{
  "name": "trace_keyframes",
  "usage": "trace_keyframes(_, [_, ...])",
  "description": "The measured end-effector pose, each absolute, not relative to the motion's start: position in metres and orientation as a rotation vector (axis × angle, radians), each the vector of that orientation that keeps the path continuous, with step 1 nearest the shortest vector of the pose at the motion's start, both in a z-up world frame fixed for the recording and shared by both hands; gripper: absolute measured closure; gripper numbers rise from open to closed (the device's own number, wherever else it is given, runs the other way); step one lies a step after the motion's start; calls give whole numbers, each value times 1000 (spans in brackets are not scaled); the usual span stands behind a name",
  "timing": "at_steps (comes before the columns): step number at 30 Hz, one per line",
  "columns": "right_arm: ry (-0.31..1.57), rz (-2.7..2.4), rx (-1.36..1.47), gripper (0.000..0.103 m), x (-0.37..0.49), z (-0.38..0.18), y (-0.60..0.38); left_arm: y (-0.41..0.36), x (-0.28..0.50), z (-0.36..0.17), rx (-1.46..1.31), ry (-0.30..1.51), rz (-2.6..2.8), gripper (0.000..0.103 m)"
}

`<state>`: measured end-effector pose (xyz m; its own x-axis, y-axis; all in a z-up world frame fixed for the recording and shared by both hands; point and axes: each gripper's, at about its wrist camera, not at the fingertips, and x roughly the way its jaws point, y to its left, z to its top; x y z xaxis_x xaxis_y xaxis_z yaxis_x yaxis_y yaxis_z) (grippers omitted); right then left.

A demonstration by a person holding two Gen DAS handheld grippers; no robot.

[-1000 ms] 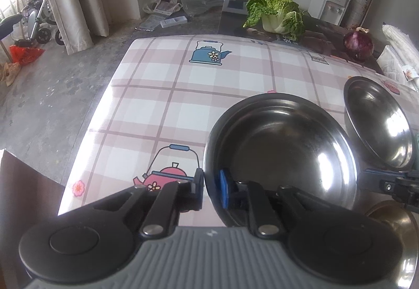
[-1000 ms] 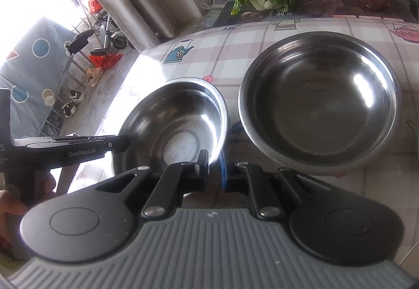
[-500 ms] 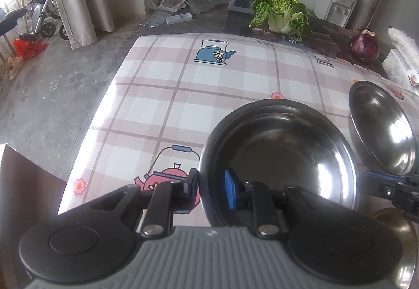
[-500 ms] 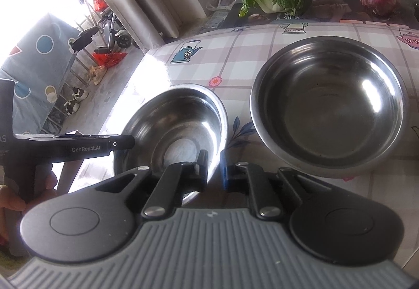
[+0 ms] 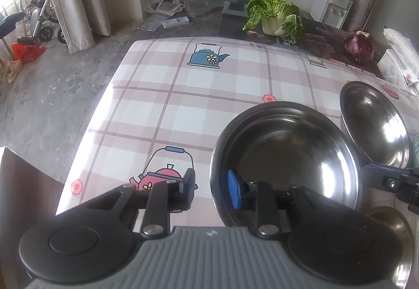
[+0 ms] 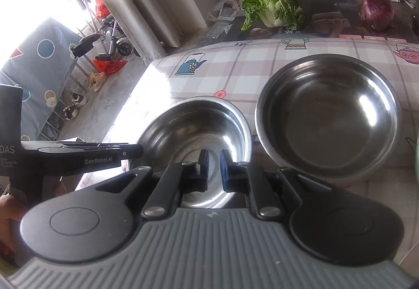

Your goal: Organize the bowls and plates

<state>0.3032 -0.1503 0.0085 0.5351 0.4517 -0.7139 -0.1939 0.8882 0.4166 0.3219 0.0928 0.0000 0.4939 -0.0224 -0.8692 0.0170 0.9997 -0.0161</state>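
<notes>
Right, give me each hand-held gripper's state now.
Left hand-held gripper: open, jaws have just been opening, the small bowl rim loose between them.
Right hand-held gripper: closed, apparently pinching the same bowl's near rim.

The tablecloth (image 5: 209, 95) is a pink-and-white check crossed by mauve lines, printed with a blue kettle (image 5: 208, 56), a pink kettle (image 5: 161, 179) and small orange-pink flowers. Both steel bowls (image 6: 327, 116) (image 6: 193, 132) are plain shiny silver-grey, and the grippers are black with grey ribbed bodies and blue pads (image 5: 233, 193). Beyond lie a green-and-white cabbage (image 5: 275, 18) and a dark purple onion (image 5: 358, 47)
</notes>
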Motion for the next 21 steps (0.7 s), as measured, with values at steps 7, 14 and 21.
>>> trace_keyframes(7, [990, 339, 352, 81, 309, -6, -172, 97, 327, -8, -41, 1086, -35, 69])
trace_keyframes(14, [1028, 356, 412, 86, 318, -25, -168, 98, 329, -14, -72, 1104, -42, 83])
trace_keyframes(21, [1022, 358, 417, 94, 322, -27, -163, 97, 329, -13, -62, 1095, -23, 88])
